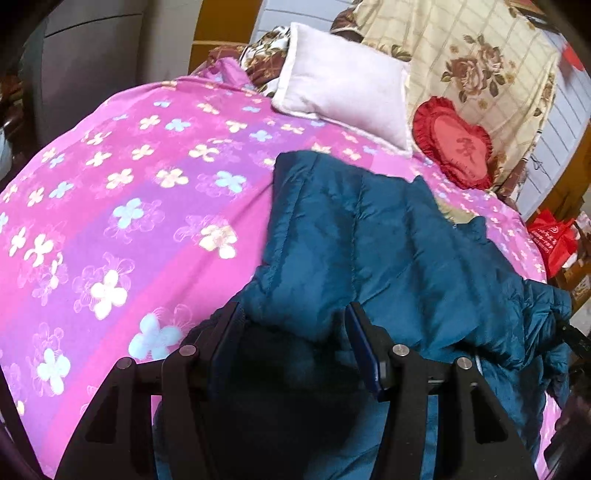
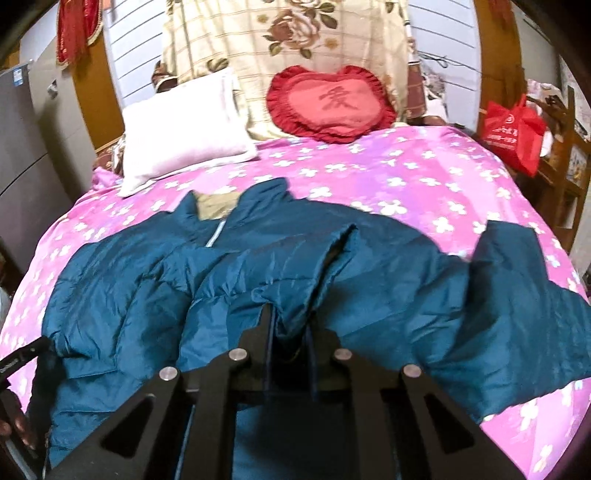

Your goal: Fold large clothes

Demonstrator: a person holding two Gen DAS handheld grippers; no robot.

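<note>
A teal quilted puffer jacket (image 2: 369, 266) lies spread front-up, rumpled. Its collar shows a beige lining. One sleeve is folded across its chest.

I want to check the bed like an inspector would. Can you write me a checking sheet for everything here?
Surface: bed with a pink flowered cover, mostly smooth.
Job's things: blue puffy jacket lies spread and rumpled across the cover, collar toward the pillows, not yet folded.
Clutter: white pillow and red heart cushion at the head of the bed, apart from the jacket.
Grippers: left gripper has jacket fabric bunched between its jaws; right gripper has its jaws shut on a jacket fold.
Cables: nothing seen.
Surroundings: flowered cream blanket against the wall, red bag on wooden furniture beside the bed, grey cabinet on the other side.
</note>
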